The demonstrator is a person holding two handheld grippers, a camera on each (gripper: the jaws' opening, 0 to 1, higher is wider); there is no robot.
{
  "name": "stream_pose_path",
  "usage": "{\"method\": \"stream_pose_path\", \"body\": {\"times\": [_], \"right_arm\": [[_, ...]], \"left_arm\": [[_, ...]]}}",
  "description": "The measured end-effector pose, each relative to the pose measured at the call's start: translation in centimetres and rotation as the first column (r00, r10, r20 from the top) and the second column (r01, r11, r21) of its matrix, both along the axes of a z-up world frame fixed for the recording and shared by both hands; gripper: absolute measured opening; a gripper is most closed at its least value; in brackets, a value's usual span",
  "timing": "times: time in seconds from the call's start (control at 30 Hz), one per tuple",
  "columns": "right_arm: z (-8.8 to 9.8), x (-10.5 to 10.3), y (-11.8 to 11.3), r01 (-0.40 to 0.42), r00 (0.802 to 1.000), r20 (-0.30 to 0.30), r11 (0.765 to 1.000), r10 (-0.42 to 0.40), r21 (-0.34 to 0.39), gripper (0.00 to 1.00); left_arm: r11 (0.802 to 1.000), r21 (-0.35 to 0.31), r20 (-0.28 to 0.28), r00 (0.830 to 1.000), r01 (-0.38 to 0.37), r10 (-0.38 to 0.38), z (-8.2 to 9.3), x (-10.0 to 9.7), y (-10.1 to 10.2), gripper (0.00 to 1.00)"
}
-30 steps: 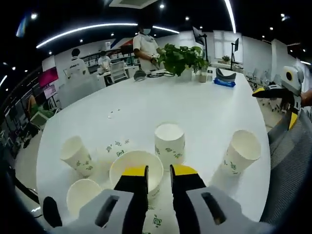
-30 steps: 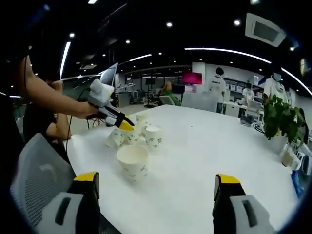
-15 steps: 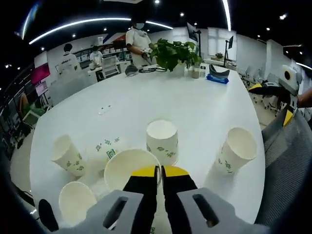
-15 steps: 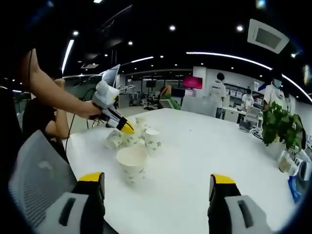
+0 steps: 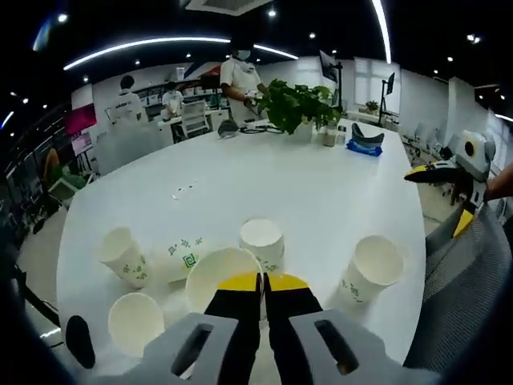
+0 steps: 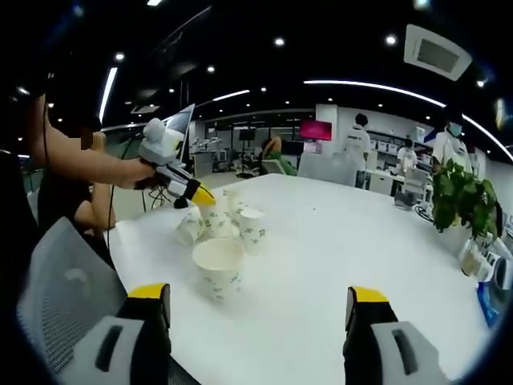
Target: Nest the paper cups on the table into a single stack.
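Left claw [image 5: 262, 282] has just snapped together on the near rim of the big open cup [image 5: 221, 277] (a second ago it was apart), and the cup now looks lifted a bit off the white desk [image 5: 264, 184]. So the first pickup seems underway; the upside-down cup [image 5: 262, 243] sits just behind it. Right claw [image 6: 258, 301] hangs wide apart, empty, with the nearest cup [image 6: 217, 267] ahead of it.

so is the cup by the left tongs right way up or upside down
Right way up: its open mouth faces up, with the left tongs pinched shut on the cup at its near rim.
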State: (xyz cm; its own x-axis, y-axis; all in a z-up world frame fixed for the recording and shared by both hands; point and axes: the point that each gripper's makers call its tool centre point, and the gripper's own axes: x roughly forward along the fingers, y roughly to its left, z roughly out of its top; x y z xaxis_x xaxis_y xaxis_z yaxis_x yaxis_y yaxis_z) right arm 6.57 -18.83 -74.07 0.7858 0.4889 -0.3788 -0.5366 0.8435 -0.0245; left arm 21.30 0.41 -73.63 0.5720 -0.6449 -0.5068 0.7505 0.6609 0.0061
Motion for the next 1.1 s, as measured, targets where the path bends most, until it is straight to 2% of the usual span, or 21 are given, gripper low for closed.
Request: {"method": "stream_pose_path", "body": {"times": [0.1,0.4,0.57,0.67,0.87,0.97,1.1], "right_arm": [[0.3,0.0,0.0,-0.002,1.000,0.010,1.000,0.001,0.004,0.93],[0.0,-0.1,0.0,0.001,1.000,-0.011,1.000,-0.001,0.000,0.96],[0.1,-0.1,-0.1,0.007,1.000,-0.011,1.000,-0.007,0.011,0.96],[0.1,-0.1,0.0,0.005,1.000,-0.015,1.000,-0.004,0.021,0.97],[0.1,-0.1,0.0,0.006,1.000,-0.017,1.000,-0.006,0.014,0.97],[0.1,-0.2,0.1,0.003,1.000,-0.017,1.000,-0.003,0.012,0.97],[0.0,-0.3,0.2,-0.003,1.000,-0.023,1.000,0.003,0.013,0.97]], "left_arm": [[1.000,0.003,0.006,1.000,0.014,-0.014,1.0,-0.6,-0.3,0.00],[0.997,0.004,0.038,0.997,0.071,-0.071,5.1,-3.1,-2.1,0.00],[0.996,-0.017,0.028,0.996,0.082,-0.081,6.9,-3.9,-2.9,0.00],[0.994,-0.014,0.035,0.994,0.104,-0.104,8.5,-5.8,-4.6,0.00],[0.985,-0.031,0.044,0.985,0.167,-0.166,9.9,-7.7,-6.6,0.00],[0.978,-0.027,0.047,0.978,0.206,-0.205,10.0,-8.6,-7.6,0.00],[0.971,0.024,0.059,0.970,0.236,-0.237,9.3,-9.5,-8.3,0.00]]}}
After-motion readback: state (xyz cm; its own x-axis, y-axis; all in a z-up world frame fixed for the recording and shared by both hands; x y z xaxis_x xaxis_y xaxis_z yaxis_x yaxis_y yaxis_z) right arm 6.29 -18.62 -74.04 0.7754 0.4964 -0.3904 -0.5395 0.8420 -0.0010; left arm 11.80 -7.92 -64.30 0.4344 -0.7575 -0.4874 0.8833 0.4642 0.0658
